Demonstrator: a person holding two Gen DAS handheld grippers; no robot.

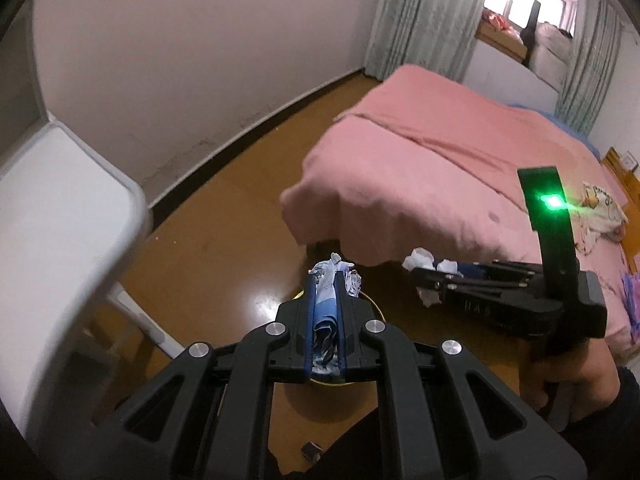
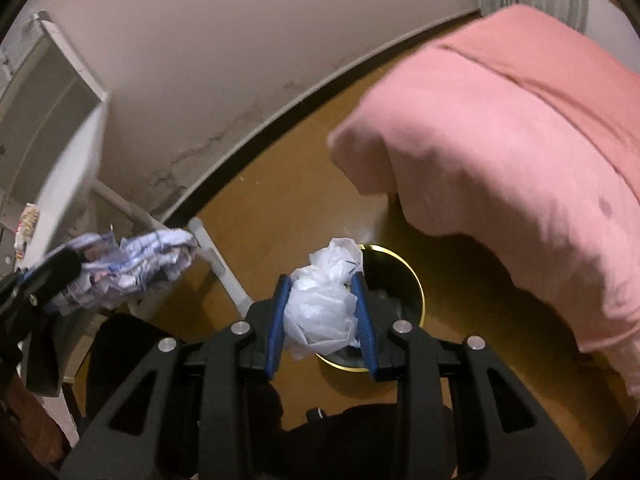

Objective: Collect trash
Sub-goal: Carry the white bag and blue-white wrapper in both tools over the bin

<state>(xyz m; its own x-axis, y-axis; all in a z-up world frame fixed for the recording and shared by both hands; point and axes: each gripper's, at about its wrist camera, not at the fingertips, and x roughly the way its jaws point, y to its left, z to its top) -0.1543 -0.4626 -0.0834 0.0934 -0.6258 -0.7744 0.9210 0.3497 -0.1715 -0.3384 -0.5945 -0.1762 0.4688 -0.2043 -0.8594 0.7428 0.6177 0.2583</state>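
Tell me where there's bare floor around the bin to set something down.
Bare wood floor lies open between the bin, the wall's dark skirting and the pink bedspread. It is crowded left of the bin, by the white furniture legs, and the bedspread overhangs on the right.

left gripper [image 1: 325, 280]: black, blue pads
crumpled wrapper [image 1: 326, 308] between them: blue-and-white print
right gripper [image 2: 322, 280]: black, blue pads
plastic bag [image 2: 324, 300] between them: white
bin [image 2: 416, 280] below: dark, gold rim
bedcover [image 2: 500, 140] beyond: pink
floor [image 2: 280, 208]: brown
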